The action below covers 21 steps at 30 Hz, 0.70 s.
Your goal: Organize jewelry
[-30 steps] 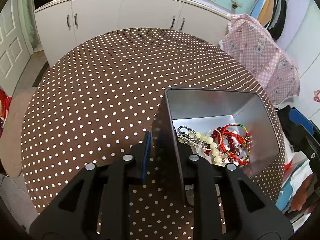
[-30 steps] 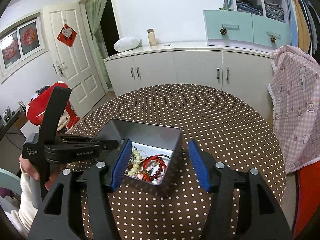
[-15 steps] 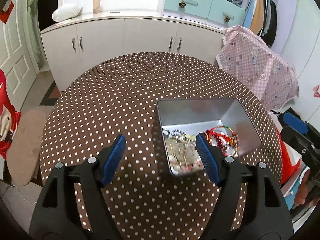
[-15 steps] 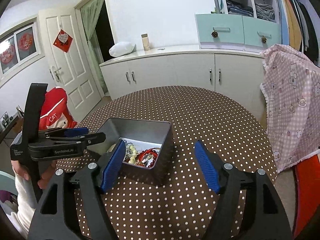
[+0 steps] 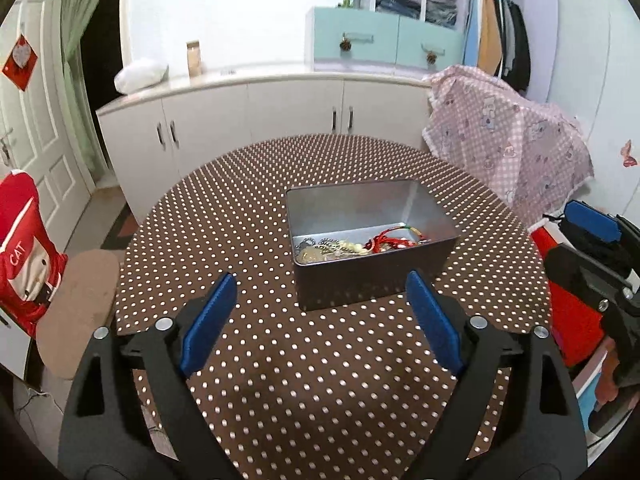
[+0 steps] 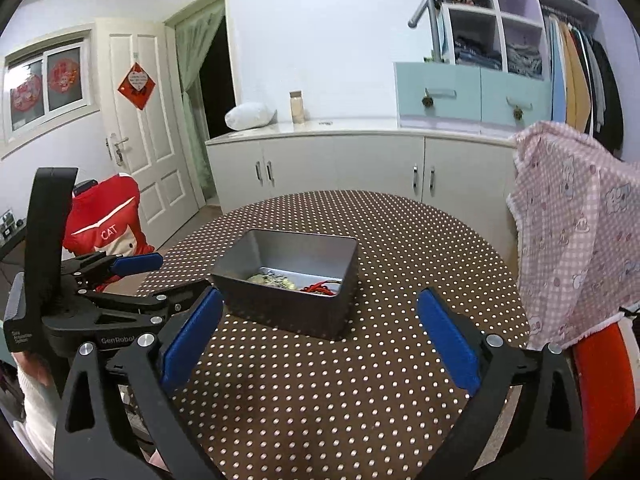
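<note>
A grey metal tin [image 5: 372,276] stands on the round brown polka-dot table [image 5: 248,216]; it also shows in the right wrist view [image 6: 288,312]. Inside lies a heap of jewelry [image 5: 360,245]: pale bead strands, silver chains and red bracelets, also seen in the right wrist view [image 6: 296,283]. My left gripper [image 5: 318,324] is open and empty, held back from the tin's near wall. My right gripper [image 6: 318,340] is open and empty, also short of the tin. The left gripper shows at the left of the right wrist view [image 6: 132,280].
White cabinets [image 6: 340,168] run behind the table. A pink checked cloth [image 6: 576,248] hangs over a chair at the right. A red "CAT" chair cover [image 6: 104,220] and a tan stool [image 5: 76,312] are at the left.
My left gripper let go of the tin's wall, opened and drew back. My right gripper also pulled back and up. The tin now stands free on the table.
</note>
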Tool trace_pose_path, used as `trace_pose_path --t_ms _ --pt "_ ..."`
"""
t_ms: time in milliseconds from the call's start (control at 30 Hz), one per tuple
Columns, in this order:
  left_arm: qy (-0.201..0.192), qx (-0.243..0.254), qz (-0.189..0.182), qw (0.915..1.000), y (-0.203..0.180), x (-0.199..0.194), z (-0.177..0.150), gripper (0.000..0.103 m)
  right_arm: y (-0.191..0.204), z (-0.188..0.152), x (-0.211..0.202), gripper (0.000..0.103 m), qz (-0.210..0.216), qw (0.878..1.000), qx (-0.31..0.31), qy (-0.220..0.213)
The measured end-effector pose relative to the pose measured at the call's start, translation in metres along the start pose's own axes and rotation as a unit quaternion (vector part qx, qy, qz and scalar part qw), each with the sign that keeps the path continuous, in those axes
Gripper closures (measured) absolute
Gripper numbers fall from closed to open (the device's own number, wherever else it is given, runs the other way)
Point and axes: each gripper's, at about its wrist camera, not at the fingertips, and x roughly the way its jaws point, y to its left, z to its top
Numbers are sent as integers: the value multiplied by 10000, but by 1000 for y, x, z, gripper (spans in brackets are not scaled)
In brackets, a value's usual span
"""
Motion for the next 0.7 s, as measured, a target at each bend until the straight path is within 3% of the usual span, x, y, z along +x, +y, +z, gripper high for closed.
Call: trace_pose_path --t_ms 367,700 --pt "-844 31 261 9961 -20 -61 -2 11 14 4 -37 8 -123 9984 -171 -531" --pt "-1338 -33 486 9898 -33 -96 0 10 16 6 -58 8 -211 9958 -74 -893"
